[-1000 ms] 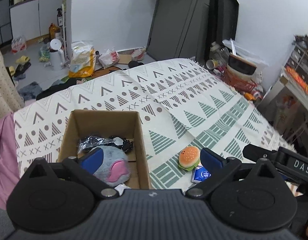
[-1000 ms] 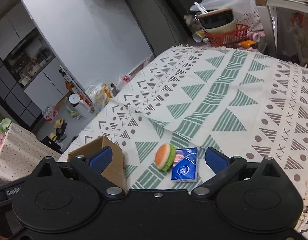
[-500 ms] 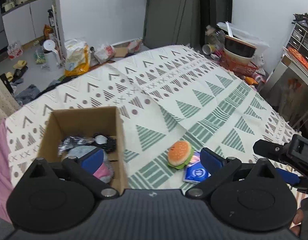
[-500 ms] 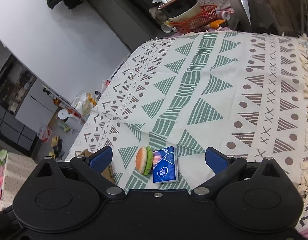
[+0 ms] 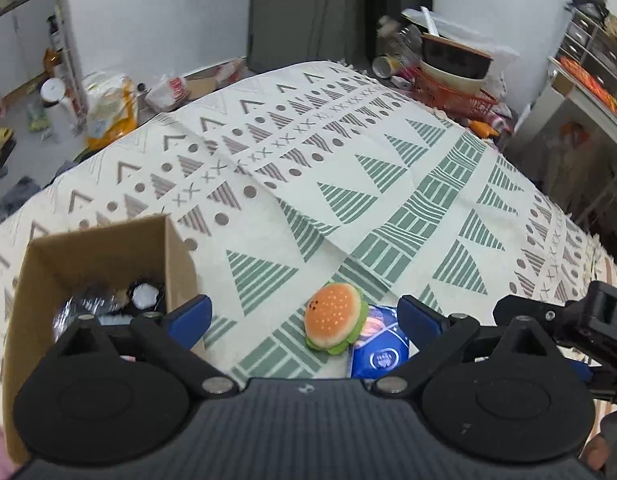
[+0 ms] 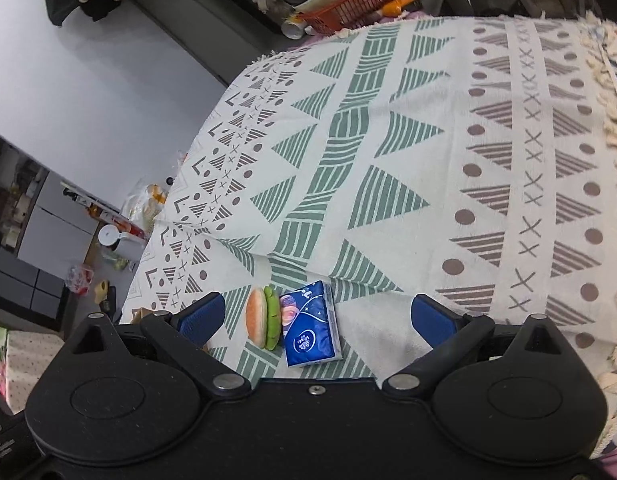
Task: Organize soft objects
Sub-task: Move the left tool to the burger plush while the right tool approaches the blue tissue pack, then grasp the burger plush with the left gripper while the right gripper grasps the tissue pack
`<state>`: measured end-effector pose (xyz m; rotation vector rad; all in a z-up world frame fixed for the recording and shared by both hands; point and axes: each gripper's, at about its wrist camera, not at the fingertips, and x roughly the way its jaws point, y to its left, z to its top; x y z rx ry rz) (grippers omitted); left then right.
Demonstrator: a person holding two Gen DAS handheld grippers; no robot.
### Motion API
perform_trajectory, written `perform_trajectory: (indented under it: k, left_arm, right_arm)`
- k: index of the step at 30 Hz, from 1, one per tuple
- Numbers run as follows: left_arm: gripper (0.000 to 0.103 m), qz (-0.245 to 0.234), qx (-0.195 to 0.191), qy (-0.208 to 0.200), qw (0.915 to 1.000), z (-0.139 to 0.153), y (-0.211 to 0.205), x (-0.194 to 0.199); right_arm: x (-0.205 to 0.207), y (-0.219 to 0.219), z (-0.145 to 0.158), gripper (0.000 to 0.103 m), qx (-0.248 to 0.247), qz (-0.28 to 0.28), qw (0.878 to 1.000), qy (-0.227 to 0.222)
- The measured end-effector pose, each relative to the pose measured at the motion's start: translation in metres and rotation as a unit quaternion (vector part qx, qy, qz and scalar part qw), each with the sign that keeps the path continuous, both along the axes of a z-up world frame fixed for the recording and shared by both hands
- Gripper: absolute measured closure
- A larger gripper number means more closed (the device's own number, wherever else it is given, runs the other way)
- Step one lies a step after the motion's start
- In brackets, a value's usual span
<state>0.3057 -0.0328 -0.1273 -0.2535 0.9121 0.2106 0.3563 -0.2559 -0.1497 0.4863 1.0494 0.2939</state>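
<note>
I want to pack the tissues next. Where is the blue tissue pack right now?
The blue tissue pack lies flat on the patterned cloth, touching the right side of the burger plush, low centre in both wrist views. The cardboard box stands further left.

Matte black tongs (image 5: 304, 316) on the left, ribbed grey housing, round pivot discs, silver screws, blue finger pads (image 5: 190, 316); right tongs (image 6: 316, 316) alike, smooth black.

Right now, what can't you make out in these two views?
- Cardboard box: its near part is hidden behind the left gripper in the left wrist view, so the contents are partly unseen.
- Tissue pack: its lower edge is covered there.
- Box in the right wrist view: only a sliver shows.
</note>
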Motion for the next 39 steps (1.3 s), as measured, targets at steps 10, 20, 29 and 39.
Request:
perform_trajectory:
  k: [10,20,29,39]
  left_arm:
    - [0.026,-0.019,-0.068,0.025,0.9972,-0.038,0.008,0.026]
    - [0.027,-0.035,-0.092,0.032,0.9947,-0.069,0.004,0.038]
    - [0.027,-0.013,-0.113,0.051,0.9922,-0.097,0.015,0.044]
    - [0.063,-0.005,-0.135,0.028,0.9904,-0.098,0.015,0.038]
  right_arm:
    - [0.01,0.002,-0.02,0.01,0.02,-0.03,0.999,0.015]
    - [0.021,0.011,-0.047,0.012,0.008,-0.048,0.997,0.051]
    - [0.029,0.027,-0.062,0.014,0.004,-0.047,0.996,0.078]
    - [0.031,0.038,-0.073,0.014,-0.006,-0.038,0.995,0.094]
